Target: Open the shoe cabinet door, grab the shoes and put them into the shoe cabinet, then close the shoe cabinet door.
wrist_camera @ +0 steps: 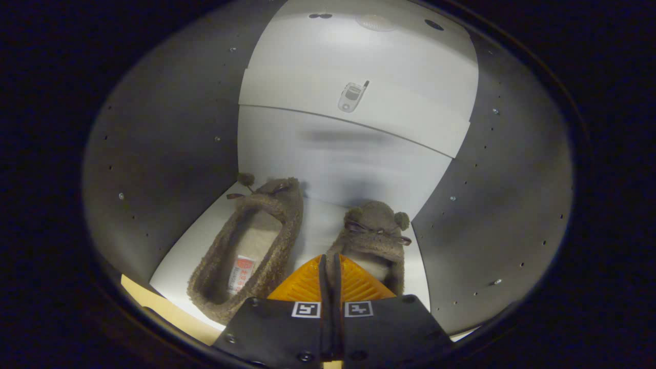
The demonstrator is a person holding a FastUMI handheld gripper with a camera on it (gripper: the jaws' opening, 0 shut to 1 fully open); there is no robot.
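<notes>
Gripper (pixel 330 261) with fingers pressed together, pinching nothing visible, tips set over the near edge of the right slipper (pixel 376 233). Right slipper, brown and fuzzy with two small ears and a thin bow, toe pointing toward the cabinet's back wall. Left slipper (pixel 251 246) just beside it, left of the fingers, lying parallel, pale insole showing a label. Both slippers resting on the white shelf (pixel 320 225) inside the shoe cabinet (pixel 164 154), between grey side panels dotted with small holes. White back panel (pixel 348 148) beyond, bearing a small phone pictogram.
</notes>
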